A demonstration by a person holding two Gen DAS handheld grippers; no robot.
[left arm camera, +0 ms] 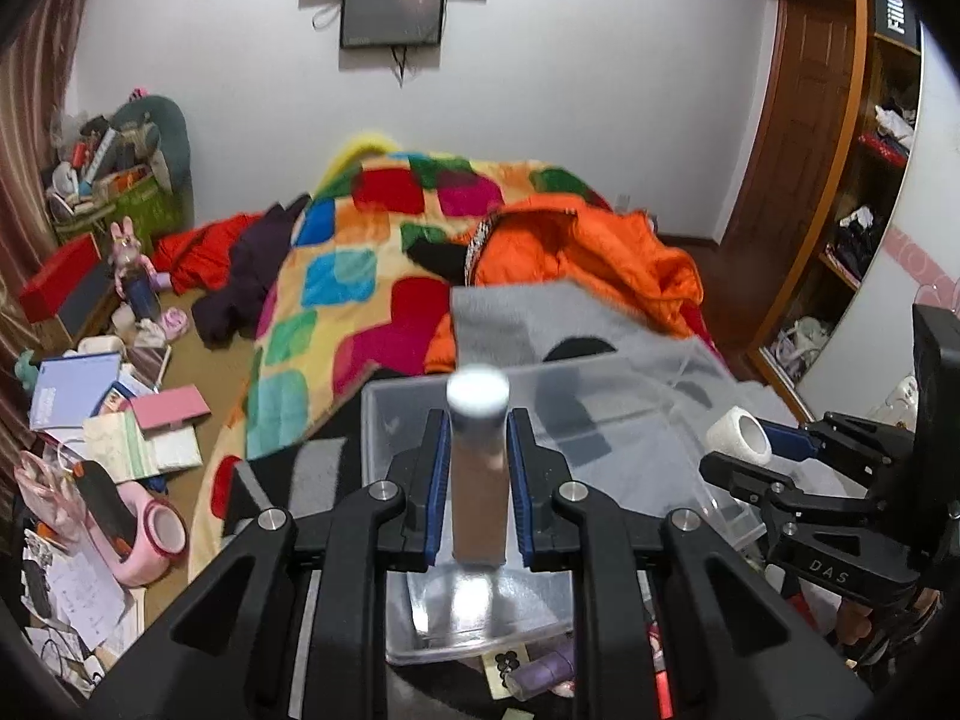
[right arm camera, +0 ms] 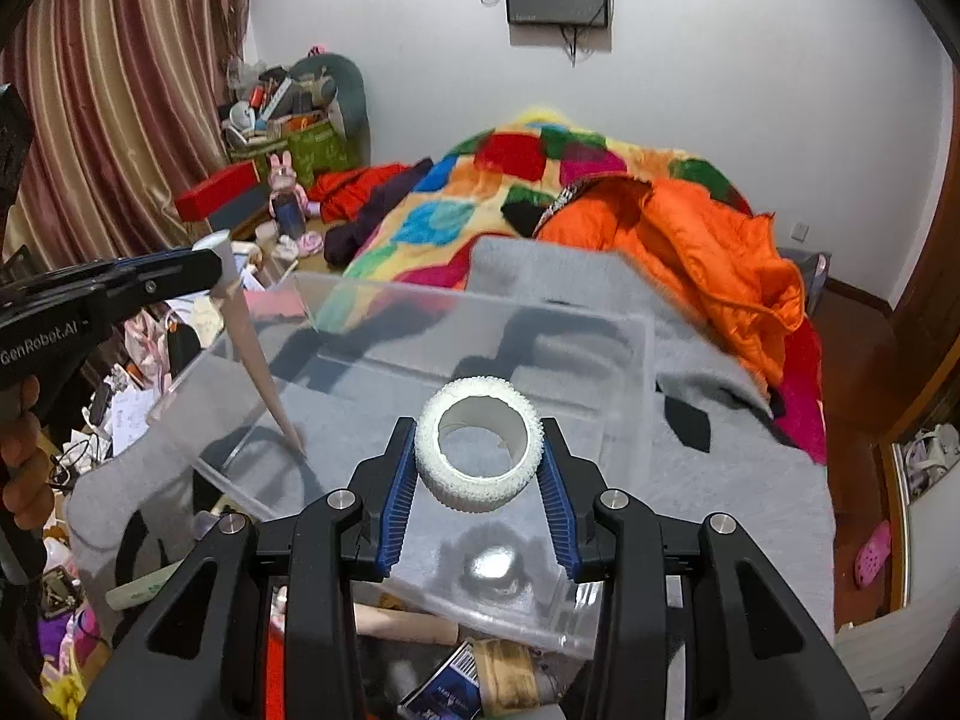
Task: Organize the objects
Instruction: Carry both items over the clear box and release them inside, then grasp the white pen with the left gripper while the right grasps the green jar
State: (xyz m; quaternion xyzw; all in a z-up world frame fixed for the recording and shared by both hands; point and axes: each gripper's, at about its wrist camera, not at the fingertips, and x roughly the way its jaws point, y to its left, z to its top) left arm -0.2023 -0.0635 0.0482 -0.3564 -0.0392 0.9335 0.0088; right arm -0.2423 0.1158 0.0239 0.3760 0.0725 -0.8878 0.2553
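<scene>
My left gripper (left arm camera: 478,468) is shut on a tan tube with a white cap (left arm camera: 478,468), held upright over the near end of a clear plastic bin (left arm camera: 384,420). The tube also shows in the right wrist view (right arm camera: 255,354), its lower tip inside the bin. My right gripper (right arm camera: 479,456) is shut on a white textured tape roll (right arm camera: 479,456), held above the bin (right arm camera: 630,372). The roll and the right gripper also show in the left wrist view (left arm camera: 739,437).
The bin rests on a grey blanket (right arm camera: 708,420) on a bed with a patchwork quilt (right arm camera: 468,204) and an orange jacket (right arm camera: 708,240). Clutter of boxes, papers and a pink tape roll (left arm camera: 159,534) covers the floor at left. Shelves (left arm camera: 864,192) stand at right.
</scene>
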